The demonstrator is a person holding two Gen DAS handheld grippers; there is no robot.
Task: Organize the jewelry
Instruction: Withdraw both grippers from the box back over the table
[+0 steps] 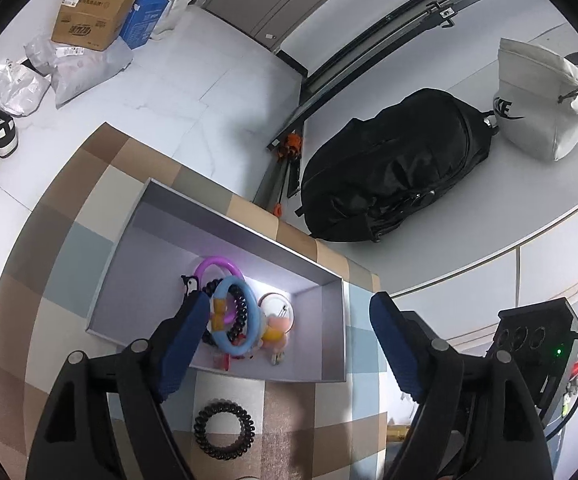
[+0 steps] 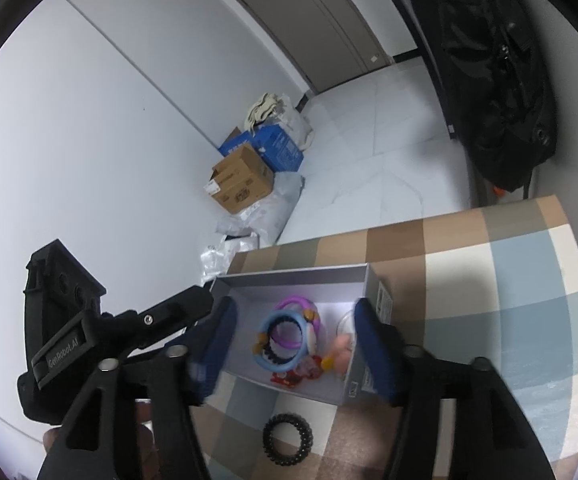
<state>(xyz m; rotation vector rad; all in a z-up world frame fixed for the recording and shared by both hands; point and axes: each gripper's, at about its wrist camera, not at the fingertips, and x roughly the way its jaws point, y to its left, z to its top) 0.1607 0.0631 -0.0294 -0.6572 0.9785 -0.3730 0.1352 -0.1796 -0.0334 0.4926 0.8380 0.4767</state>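
Two grippers up, both with jaws spread wide and nothing between the pads. I see the left gripper (image 1: 293,340) hovering over the near end of the grey box (image 1: 225,216) on the checkered tablecloth (image 1: 49,248); the jewelry pile sits at its 10 o'clock, just beside the left pad: blue ring (image 1: 236,314) on top, purple ring (image 1: 215,266) behind it, pink charm (image 1: 279,330) to the right. One black spiral hair tie (image 1: 224,428) lies outside the box on the cloth, at 7 o'clock from the left gripper's gap, apart from both fingers. Right gripper (image 2: 293,344) straddles the same box (image 2: 301,276), blue ring (image 2: 285,344) between its fingers but not touching; spiral tie (image 2: 287,436) at 6 o'clock. Left pad is motion-blurred.
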